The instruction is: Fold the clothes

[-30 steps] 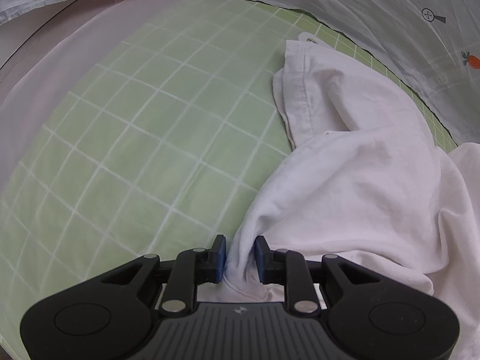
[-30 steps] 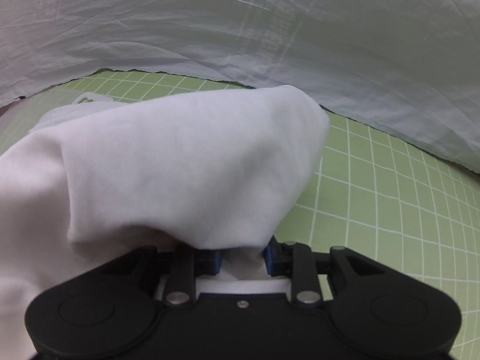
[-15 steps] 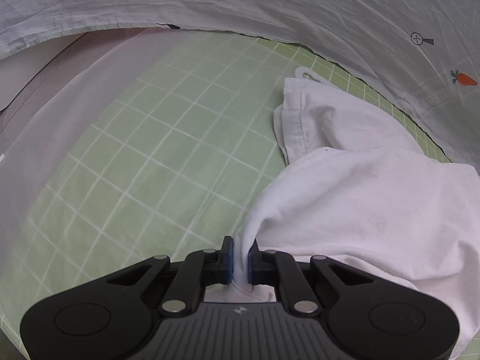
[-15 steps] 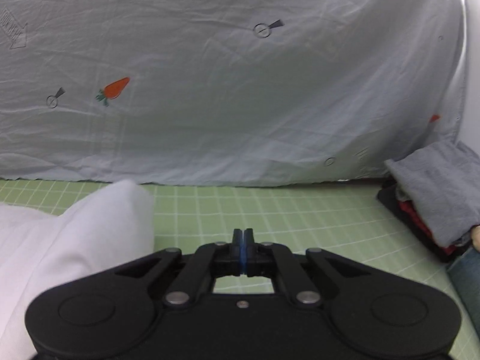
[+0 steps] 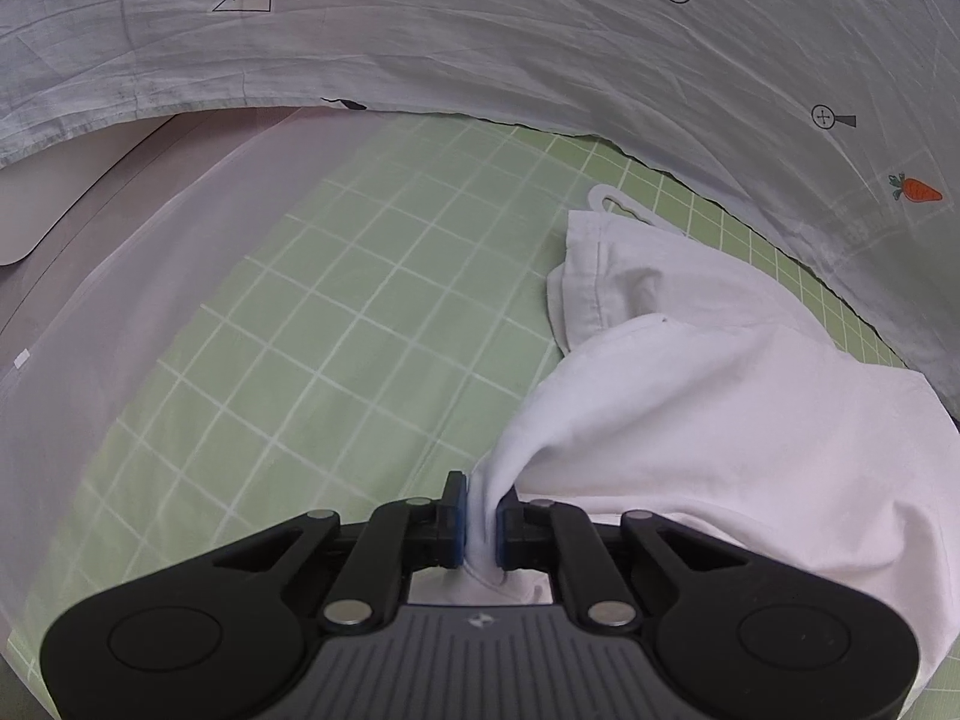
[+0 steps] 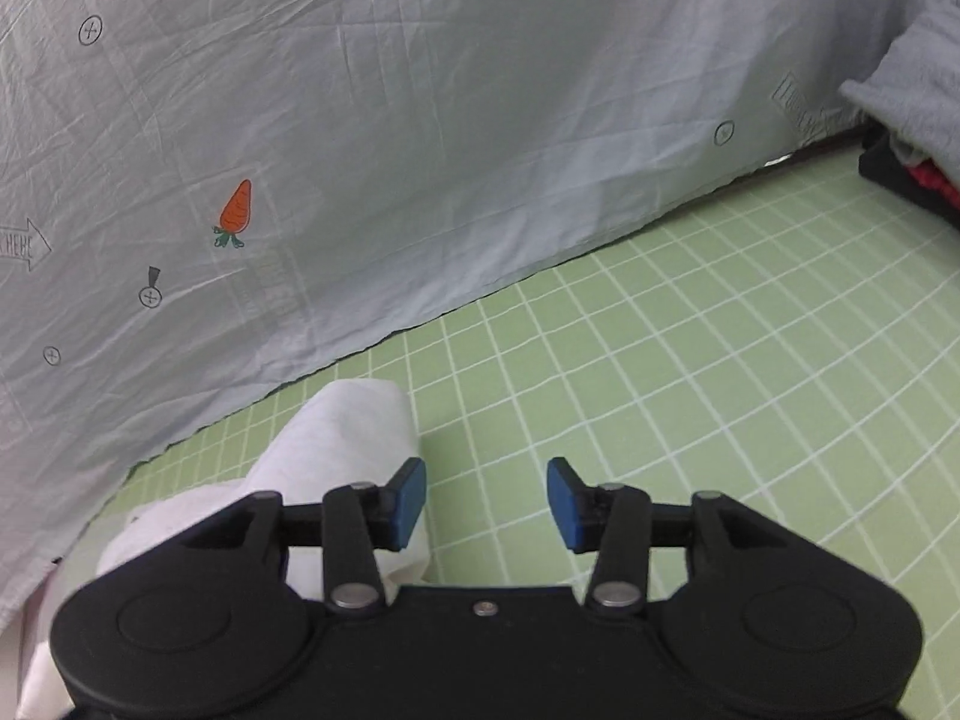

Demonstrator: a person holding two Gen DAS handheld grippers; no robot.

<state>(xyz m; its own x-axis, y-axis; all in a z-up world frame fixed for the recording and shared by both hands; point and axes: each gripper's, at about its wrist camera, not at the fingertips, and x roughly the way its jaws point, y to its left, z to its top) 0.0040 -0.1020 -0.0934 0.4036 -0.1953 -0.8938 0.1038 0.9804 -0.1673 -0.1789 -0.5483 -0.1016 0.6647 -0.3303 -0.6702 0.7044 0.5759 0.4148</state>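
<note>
the left gripper (image 5: 480, 519) pinches a bunched edge of a white garment (image 5: 708, 414), its blue pads (image 5: 457, 516) pressed into the cloth on both sides. from that pinch the fabric fans out to the right and away, lying rumpled on a green grid mat (image 5: 336, 348), with a hemmed part folded near the mat's far edge. a small white tab with a slot (image 5: 618, 207) pokes out beyond the garment's far end. a pale printed sheet (image 5: 480, 42) with arrows, crosshair marks and a carrot hangs as a backdrop behind the mat.

in the right wrist view, the right gripper (image 6: 486, 501) has just been opening and now stands spread, with only bare mat between its jaws. a rounded fold of the white garment (image 6: 342, 438) lies just left of its left finger, partly behind it. at the far right edge of the mat sits a pile of other clothes (image 6: 912, 138), grey on top with red and dark layers below.
</note>
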